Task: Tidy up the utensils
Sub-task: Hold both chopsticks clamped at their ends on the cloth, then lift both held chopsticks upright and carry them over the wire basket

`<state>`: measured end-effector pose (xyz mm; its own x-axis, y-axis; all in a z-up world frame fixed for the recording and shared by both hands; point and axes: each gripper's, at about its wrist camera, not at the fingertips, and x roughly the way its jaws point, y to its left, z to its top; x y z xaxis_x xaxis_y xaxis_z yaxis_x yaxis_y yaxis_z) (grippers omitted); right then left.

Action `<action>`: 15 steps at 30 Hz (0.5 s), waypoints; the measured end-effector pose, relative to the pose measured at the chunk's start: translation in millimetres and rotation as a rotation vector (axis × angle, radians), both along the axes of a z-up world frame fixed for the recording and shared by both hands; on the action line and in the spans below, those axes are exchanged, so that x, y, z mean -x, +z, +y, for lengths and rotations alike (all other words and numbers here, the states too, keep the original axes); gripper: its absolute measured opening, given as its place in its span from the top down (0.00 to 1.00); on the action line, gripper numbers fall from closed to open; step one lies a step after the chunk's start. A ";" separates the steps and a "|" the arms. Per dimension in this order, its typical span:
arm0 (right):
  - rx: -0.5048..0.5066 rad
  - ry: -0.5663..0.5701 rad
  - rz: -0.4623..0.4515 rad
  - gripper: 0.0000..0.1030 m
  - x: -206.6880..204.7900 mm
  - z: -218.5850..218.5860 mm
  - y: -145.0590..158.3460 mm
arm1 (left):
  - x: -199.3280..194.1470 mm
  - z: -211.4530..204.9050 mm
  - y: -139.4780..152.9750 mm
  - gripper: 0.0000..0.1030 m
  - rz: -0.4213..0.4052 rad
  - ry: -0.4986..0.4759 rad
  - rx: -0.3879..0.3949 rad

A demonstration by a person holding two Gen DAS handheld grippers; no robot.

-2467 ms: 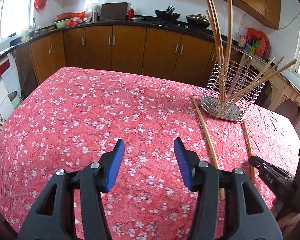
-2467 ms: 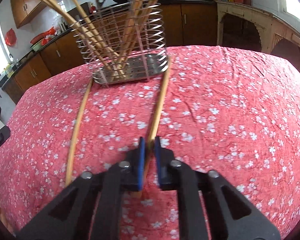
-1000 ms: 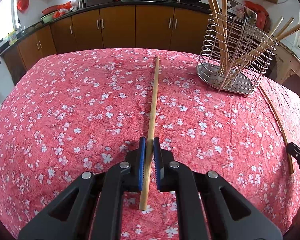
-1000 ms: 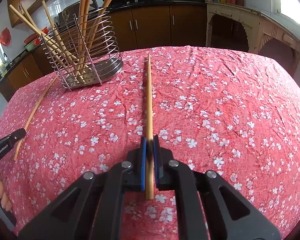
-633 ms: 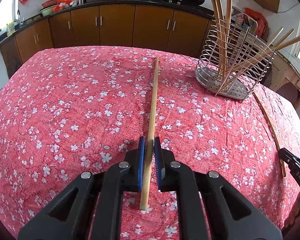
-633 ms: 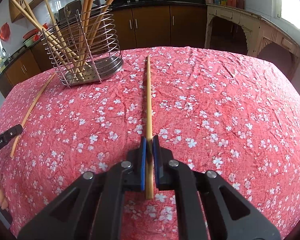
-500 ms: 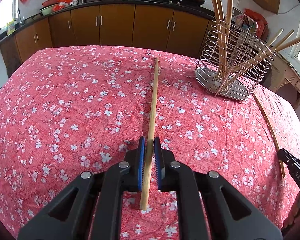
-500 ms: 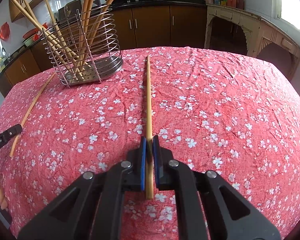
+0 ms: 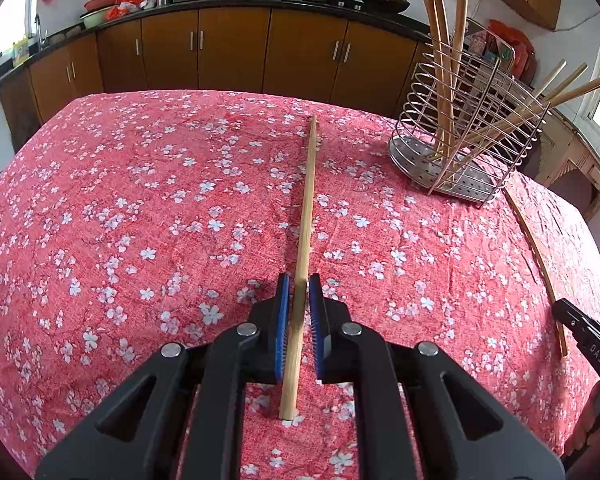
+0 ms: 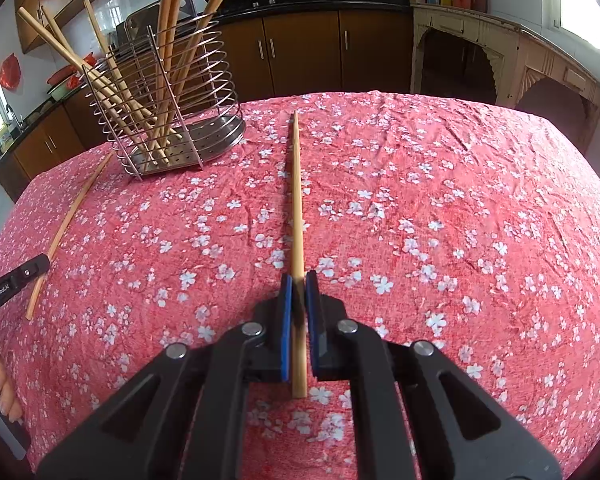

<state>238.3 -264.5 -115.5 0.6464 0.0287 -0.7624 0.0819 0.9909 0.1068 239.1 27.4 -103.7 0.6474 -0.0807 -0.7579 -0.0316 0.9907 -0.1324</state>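
table: red flowered cloth [image 9: 140, 220] under both my tools | wire utensil rack [image 9: 466, 132] stands at the far side, chopsticks leaning inside | my left gripper [image 9: 298, 312] is nearly closed, pads clamping one chopstick [image 9: 306, 216] pointing away | my right gripper [image 10: 296, 308] is pinched tight on the other chopstick [image 10: 297, 200]

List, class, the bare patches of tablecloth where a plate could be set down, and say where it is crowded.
Free: the broad stretch left of the left gripper's chopstick, and the stretch right of the right gripper's chopstick. Crowded: around the wire holder, full of chopsticks and flanked by both.
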 end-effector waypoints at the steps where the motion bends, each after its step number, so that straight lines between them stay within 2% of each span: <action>1: 0.001 0.000 0.000 0.92 -0.2 -0.1 0.2 | 0.1 0.0 0.2 0.88 0.000 -0.001 -0.001; 2: 0.003 0.000 0.000 0.92 -0.4 -0.3 0.5 | 0.1 -0.5 0.2 0.88 0.000 -0.002 -0.006; 4: 0.006 0.000 0.000 0.92 -0.6 0.2 0.9 | 0.2 -4.8 0.7 0.80 -0.002 -0.021 -0.015; 6: 0.005 -0.001 0.000 0.91 0.1 1.8 1.3 | 0.5 -10.7 1.1 0.76 -0.001 -0.038 -0.032; 9: 0.018 -0.001 0.001 0.91 7.4 5.5 2.1 | 5.8 -18.0 0.4 0.75 0.006 -0.048 -0.097; 14: -0.003 -0.001 -0.002 0.92 18.6 3.1 2.9 | 16.6 -18.6 0.1 0.77 0.007 -0.043 -0.102; 15: -0.006 -0.001 -0.002 0.92 19.5 2.5 3.0 | 18.4 -18.5 0.1 0.83 0.007 -0.040 -0.104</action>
<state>218.8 -262.0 -112.5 0.6481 0.0321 -0.7609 0.0832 0.9902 0.1126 220.7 8.9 -103.6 0.6399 -0.0270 -0.7680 0.0073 0.9996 -0.0290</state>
